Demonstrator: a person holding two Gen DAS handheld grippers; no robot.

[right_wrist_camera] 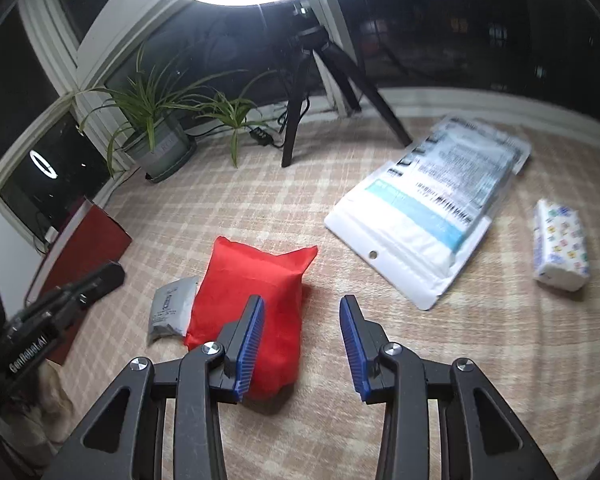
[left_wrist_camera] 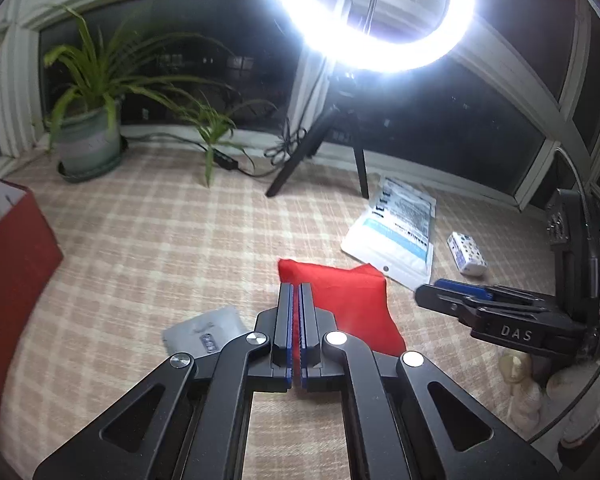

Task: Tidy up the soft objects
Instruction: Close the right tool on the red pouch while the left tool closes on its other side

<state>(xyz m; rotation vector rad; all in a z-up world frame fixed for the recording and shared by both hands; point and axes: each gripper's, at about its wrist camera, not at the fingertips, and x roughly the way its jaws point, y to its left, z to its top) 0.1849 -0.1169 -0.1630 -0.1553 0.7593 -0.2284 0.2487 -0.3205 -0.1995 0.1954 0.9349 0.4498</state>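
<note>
A red fabric pouch [left_wrist_camera: 352, 300] [right_wrist_camera: 252, 300] lies on the checked cloth. My left gripper [left_wrist_camera: 296, 292] is shut with nothing between its pads; the pouch lies just beyond and to the right of its tips. In the right wrist view the left gripper [right_wrist_camera: 108, 274] hovers left of the pouch, near a small grey packet [right_wrist_camera: 172, 308] [left_wrist_camera: 208, 330]. My right gripper [right_wrist_camera: 302, 306] [left_wrist_camera: 428, 290] stands open and empty above the pouch's right edge, its left finger [right_wrist_camera: 252, 320] over the red fabric.
A large white plastic bag with a blue label [left_wrist_camera: 396, 228] [right_wrist_camera: 432, 208] and a patterned tissue pack [left_wrist_camera: 466, 254] [right_wrist_camera: 560, 244] lie to the right. A red paper bag [left_wrist_camera: 12, 260] [right_wrist_camera: 88, 244] stands at the left. A potted plant [left_wrist_camera: 88, 144] and a ring-light tripod [left_wrist_camera: 320, 144] stand by the window.
</note>
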